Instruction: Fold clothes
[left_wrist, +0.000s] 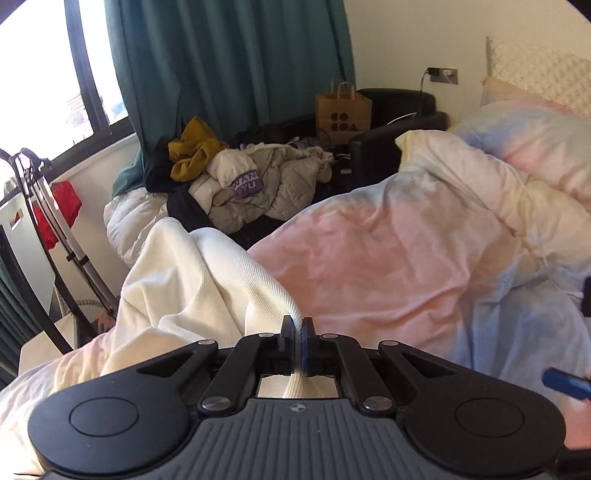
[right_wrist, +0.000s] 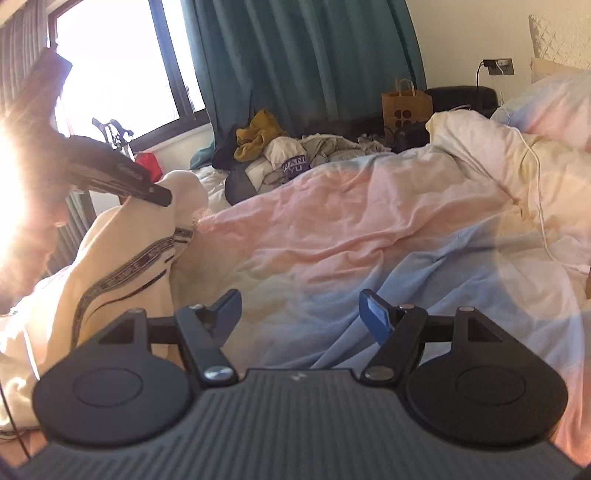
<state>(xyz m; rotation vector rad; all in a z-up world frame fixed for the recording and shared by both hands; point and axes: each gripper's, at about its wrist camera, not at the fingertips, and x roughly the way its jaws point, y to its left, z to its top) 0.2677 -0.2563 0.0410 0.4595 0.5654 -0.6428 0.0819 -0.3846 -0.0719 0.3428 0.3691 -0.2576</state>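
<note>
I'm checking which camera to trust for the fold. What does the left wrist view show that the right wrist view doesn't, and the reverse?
Only the left wrist view shows the left claw shut on a fold of the cream ribbed knit garment.

Only the right wrist view shows the right claw open and empty, and the garment's dark patterned stripe.

Both show the pastel pink-and-blue duvet and the brown paper bag.

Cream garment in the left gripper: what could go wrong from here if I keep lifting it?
1. The left gripper is shut on only a narrow bunched fold of the cream garment, so it may slip out under its own weight.
2. Most of it still lies crumpled on the duvet; it could drag the cover along.
3. The right gripper is open and holds nothing, so the cloth hangs from one point and may twist.
</note>
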